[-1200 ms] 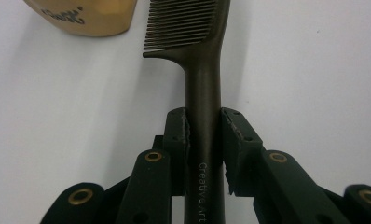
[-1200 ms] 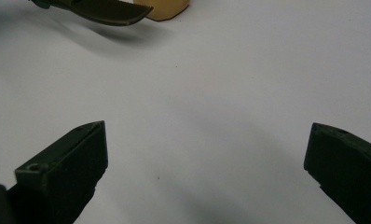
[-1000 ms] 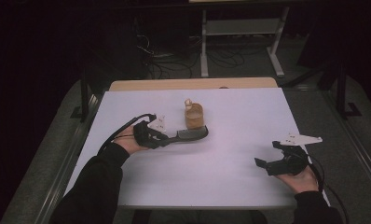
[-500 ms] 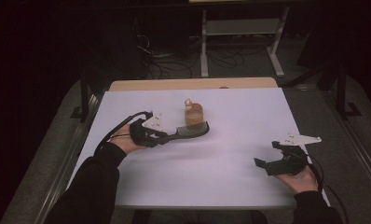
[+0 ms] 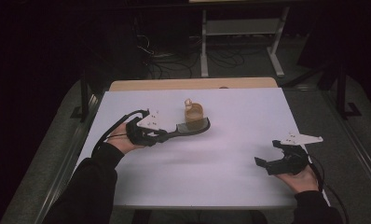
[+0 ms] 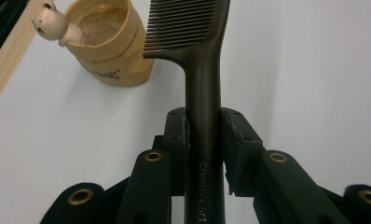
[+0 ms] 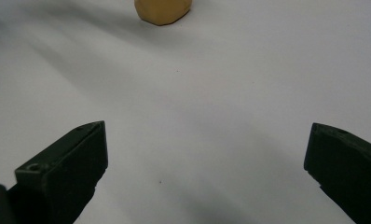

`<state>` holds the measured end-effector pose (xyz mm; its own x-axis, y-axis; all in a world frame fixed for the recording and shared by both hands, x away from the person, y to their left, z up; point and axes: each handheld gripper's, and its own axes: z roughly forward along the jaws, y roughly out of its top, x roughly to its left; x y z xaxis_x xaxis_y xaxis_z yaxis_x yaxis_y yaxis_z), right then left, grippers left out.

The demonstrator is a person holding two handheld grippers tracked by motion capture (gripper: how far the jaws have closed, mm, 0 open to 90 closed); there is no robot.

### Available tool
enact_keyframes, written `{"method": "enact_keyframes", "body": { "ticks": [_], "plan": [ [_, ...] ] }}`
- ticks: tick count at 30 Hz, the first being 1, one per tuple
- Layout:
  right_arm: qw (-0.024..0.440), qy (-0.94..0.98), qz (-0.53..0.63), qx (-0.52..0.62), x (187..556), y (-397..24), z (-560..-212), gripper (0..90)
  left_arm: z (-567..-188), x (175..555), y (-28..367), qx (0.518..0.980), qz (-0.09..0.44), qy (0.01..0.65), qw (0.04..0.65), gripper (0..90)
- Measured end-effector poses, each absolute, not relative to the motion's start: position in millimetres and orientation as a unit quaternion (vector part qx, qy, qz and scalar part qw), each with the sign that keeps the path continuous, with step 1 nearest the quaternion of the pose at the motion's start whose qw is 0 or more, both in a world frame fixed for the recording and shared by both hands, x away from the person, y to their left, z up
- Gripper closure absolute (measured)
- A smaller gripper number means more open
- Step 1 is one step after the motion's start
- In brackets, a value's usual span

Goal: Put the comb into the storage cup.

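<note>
**Comb lifting toward the cup**

We are gripping the dark comb [image 6: 200, 70] by its handle in the left gripper [image 6: 204, 133], fingers [image 6: 176, 135] clamped tight on both sides of it. Compared with a moment ago, we are carrying the comb a little higher, its toothed head now hanging just beside the tan cup [image 5: 194, 116] with the small figure on its rim. That suggests we are lining up to drop it in. The right gripper [image 5: 273, 156] is resting well away from the cup on the counter [image 5: 230, 186], fingers spread wide and empty.
</note>
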<state>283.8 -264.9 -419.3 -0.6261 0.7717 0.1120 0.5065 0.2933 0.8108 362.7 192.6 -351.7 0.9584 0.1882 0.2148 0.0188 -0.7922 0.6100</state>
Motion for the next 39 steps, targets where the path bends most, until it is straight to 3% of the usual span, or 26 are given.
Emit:
{"method": "enact_keyframes", "body": {
  "ticks": [16,39],
  "plan": [
    [0.156,0.791,0.447,0.388,284,-255,-402,0.0,-347,347,189,0.917,0.147,0.06,0.366,73.3],
    [0.154,0.799,0.463,0.352,295,-229,-360,0.0,-325,338,180,0.909,0.169,0.052,0.377,73.3]
  ]
}}
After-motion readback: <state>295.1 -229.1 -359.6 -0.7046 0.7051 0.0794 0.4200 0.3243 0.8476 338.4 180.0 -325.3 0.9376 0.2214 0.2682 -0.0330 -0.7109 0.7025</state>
